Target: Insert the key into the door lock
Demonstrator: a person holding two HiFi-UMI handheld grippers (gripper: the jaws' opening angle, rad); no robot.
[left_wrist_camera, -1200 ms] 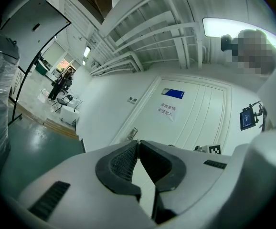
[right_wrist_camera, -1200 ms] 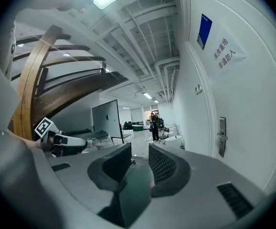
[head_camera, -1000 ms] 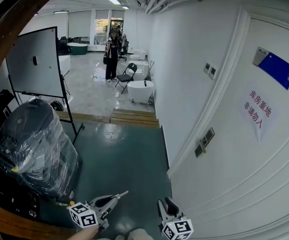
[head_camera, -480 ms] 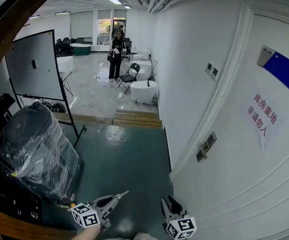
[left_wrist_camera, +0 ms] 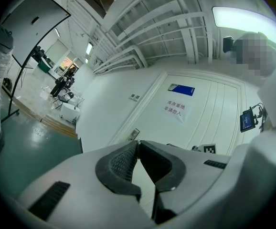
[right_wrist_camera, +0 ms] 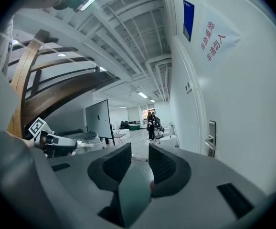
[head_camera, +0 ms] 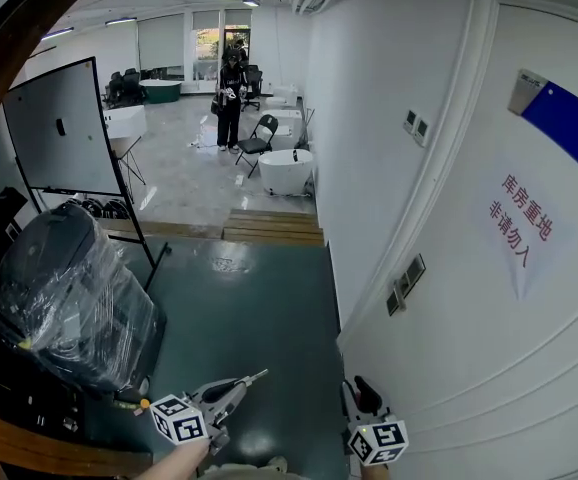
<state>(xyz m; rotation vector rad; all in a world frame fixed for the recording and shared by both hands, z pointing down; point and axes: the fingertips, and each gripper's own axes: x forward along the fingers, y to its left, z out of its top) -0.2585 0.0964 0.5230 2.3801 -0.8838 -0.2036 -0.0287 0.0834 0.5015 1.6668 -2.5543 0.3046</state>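
Currently the left gripper (left_wrist_camera: 137,143) has its jaws pressed together at the tips. The head view shows a thin pale blade, taken to be the key (head_camera: 255,377), projecting forward from them. The right gripper (right_wrist_camera: 134,162) stands with a narrow gap between its pads and nothing in it.

Handling: the key is judged to be light, rigid metal, thin and smooth. It could pivot or slip between the ribbed pads if its tip meets the keyhole off-axis. The grip belongs on the bow, leaving the whole blade free and in line with the jaws.

The door lock (right_wrist_camera: 212,136) appears only in the right gripper view, as a dark plate with a lever handle (right_wrist_camera: 208,145) on the white door (head_camera: 489,308), well apart from the key. The keyhole itself is too small to make out. In the left gripper view the key is almost hidden between the pads, so which way its teeth face cannot be read. The head view does not show the lock at all.
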